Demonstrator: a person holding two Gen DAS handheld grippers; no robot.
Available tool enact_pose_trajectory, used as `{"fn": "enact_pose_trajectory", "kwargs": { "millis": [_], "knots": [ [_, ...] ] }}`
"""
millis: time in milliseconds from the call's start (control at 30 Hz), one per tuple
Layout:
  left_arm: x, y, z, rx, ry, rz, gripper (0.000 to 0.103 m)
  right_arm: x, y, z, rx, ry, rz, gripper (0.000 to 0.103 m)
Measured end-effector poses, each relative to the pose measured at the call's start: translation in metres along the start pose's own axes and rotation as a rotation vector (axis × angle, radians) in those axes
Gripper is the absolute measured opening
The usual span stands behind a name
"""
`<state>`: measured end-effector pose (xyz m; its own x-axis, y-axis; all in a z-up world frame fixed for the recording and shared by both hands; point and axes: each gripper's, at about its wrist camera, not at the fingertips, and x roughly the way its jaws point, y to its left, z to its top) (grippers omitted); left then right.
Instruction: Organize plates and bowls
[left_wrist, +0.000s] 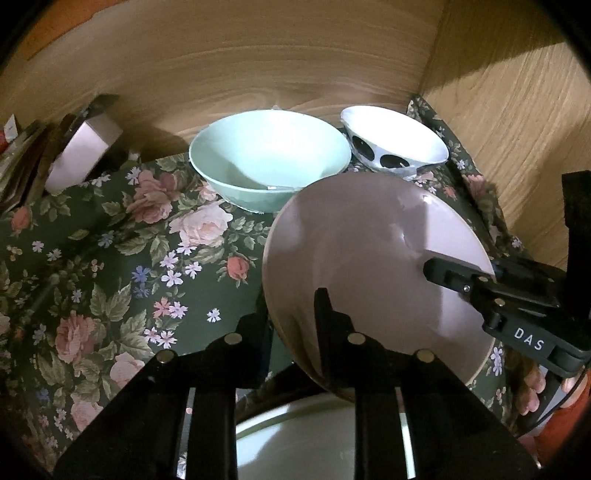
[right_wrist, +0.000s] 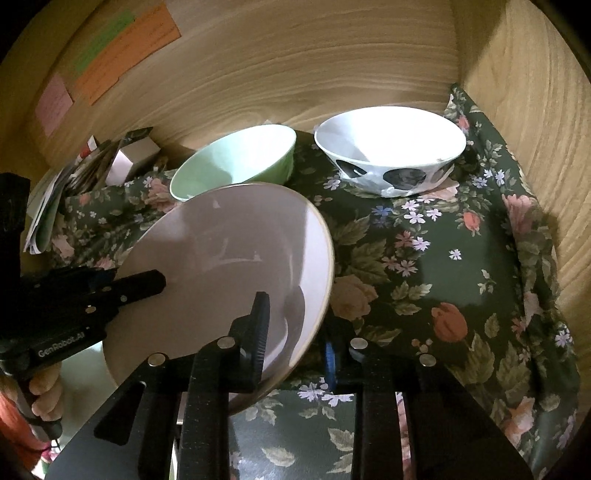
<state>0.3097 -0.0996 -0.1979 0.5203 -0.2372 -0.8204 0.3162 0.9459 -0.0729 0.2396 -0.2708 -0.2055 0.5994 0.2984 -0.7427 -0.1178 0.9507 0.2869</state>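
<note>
Wood-grain panels wall in a corner nook, w/ a dark floral tablecloth (right_wrist: 461, 266) spread over the surface and some paper notes (right_wrist: 110, 55) stuck on the back panel. Both grippers clamp one pinkish-grey plate (left_wrist: 369, 266) from opposite sides: the left gripper (left_wrist: 295, 332) has its jaws closed down on the plate's near-left rim, one finger over the face and the other under the edge, while the right gripper (right_wrist: 295, 332) pinches the opposite rim the same way — each shows up in the other's view as a black finger lying on the plate's face. So neither hand is nearer; the plate sits directly between them, held tilted, its face turned up and toward the cameras, far edge higher than the near edge. Being round it has no long axis to speak of; what matters is the tilt and the line between the two grips, which runs roughly side to side. A paler plate (left_wrist: 295, 443) lies just below it, partly hidden by the left gripper. Behind, near the back panel, stand a mint-green bowl (left_wrist: 269, 158) and a white bowl w/ black spots (right_wrist: 391, 151), upright, close beside each other. At far left sits a small box (left_wrist: 81, 155) beside some leaflets — not part of the job, prob.
</note>
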Motion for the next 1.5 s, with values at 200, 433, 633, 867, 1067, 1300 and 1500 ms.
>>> {"fn": "enact_pose_trajectory", "kwargs": {
  "millis": [200, 433, 633, 867, 1067, 1300, 1500],
  "knots": [
    [-0.017, -0.005, -0.001, 0.02, -0.038, -0.011, 0.021, -0.018, 0.003, 0.002, 0.013, -0.034, -0.001, 0.023],
    [-0.046, -0.004, -0.004, 0.02, -0.099, -0.018, 0.021, -0.042, 0.018, 0.007, -0.011, -0.089, -0.004, 0.023],
    [-0.077, 0.002, -0.014, 0.0, -0.154, -0.004, 0.021, -0.055, 0.038, 0.008, -0.04, -0.116, 0.013, 0.023],
    [-0.106, 0.015, -0.031, -0.03, -0.192, 0.03, 0.021, -0.062, 0.07, 0.005, -0.079, -0.131, 0.045, 0.023],
    [-0.129, 0.032, -0.049, -0.061, -0.212, 0.068, 0.021, -0.063, 0.098, -0.001, -0.122, -0.13, 0.079, 0.023],
    [-0.156, 0.054, -0.074, -0.099, -0.241, 0.116, 0.021, -0.062, 0.133, -0.007, -0.17, -0.123, 0.131, 0.023],
    [-0.18, 0.074, -0.096, -0.139, -0.264, 0.158, 0.021, -0.061, 0.164, -0.014, -0.209, -0.122, 0.172, 0.023]
  ]
}}
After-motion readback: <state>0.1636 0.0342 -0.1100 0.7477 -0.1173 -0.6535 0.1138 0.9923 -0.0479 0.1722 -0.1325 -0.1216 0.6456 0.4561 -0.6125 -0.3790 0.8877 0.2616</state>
